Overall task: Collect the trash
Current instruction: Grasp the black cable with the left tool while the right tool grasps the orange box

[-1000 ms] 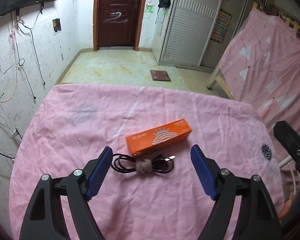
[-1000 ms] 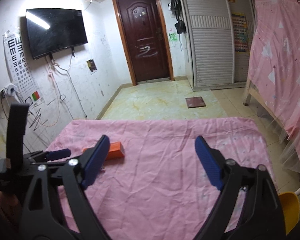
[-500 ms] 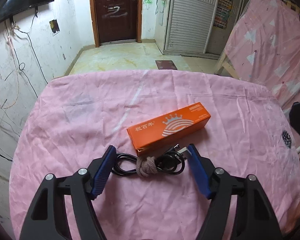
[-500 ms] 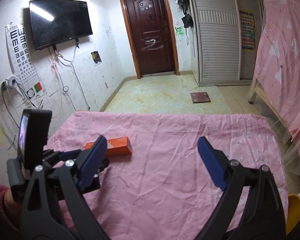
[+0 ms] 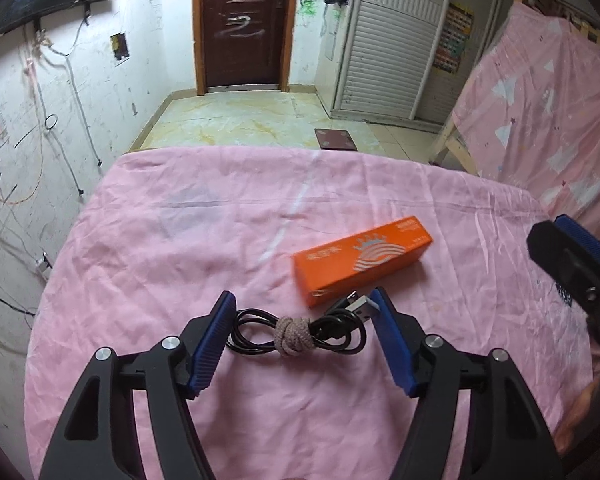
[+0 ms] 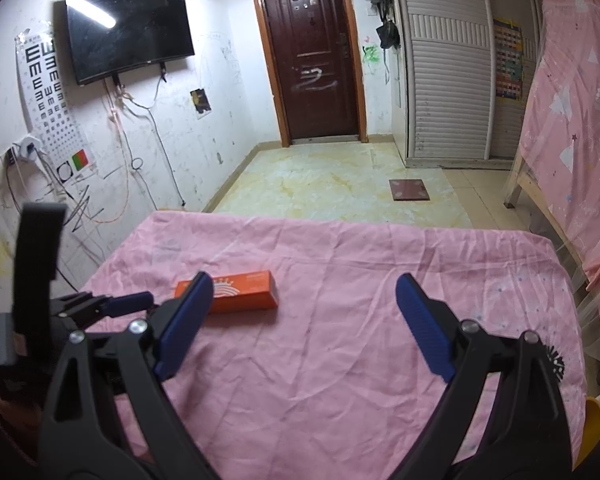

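A coiled black cable [image 5: 296,334], knotted with tan cord, lies just before the orange box [image 5: 362,258]. The left gripper [image 5: 302,338] has just been closing around it, apparently not yet pinching. The right gripper [image 6: 304,324] gapes wide, empty.

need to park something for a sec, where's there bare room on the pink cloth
Free: the right half of the pink cloth, right of the orange box. Crowded: the near left, where the box and the coiled cable meet the left gripper.

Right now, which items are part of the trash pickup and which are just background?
Job: coiled black cable between the left gripper jaws, which have just been closing; orange box beside it.
Background: pink cloth, TV, eye chart, door, floor scale.
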Action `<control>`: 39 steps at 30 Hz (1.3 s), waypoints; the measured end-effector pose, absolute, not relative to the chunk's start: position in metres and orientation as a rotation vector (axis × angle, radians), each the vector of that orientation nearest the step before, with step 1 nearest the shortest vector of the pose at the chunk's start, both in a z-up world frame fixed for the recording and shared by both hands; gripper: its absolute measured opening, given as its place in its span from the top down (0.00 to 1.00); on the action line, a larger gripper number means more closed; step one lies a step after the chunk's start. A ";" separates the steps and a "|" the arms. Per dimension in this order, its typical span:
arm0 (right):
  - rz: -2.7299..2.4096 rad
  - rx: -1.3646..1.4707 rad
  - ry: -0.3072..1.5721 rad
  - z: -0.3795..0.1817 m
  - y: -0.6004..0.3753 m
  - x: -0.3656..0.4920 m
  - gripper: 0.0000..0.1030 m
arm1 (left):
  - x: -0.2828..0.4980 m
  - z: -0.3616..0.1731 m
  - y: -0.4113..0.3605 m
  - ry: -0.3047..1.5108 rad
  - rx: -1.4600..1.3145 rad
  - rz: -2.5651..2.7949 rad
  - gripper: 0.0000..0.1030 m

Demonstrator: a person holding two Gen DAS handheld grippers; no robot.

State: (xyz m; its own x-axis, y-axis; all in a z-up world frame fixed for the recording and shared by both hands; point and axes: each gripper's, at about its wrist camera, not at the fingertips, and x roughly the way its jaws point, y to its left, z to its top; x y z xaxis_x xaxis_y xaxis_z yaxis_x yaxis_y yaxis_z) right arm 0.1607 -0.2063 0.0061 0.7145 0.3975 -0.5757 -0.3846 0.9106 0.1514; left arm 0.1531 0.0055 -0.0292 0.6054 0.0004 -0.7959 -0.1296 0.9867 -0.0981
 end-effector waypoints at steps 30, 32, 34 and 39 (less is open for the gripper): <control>0.513 -0.277 0.799 -0.040 -0.090 0.193 0.06 | 0.143 -0.018 0.100 0.850 -0.259 0.214 0.40; 0.501 -0.280 0.802 -0.041 -0.089 0.195 0.06 | 0.142 -0.019 0.099 0.850 -0.256 0.212 0.40; 0.489 -0.283 0.806 -0.041 -0.088 0.198 0.06 | 0.142 -0.020 0.097 0.852 -0.254 0.209 0.40; 0.475 -0.286 0.811 -0.042 -0.089 0.200 0.09 | 0.141 -0.019 0.096 0.855 -0.255 0.207 0.40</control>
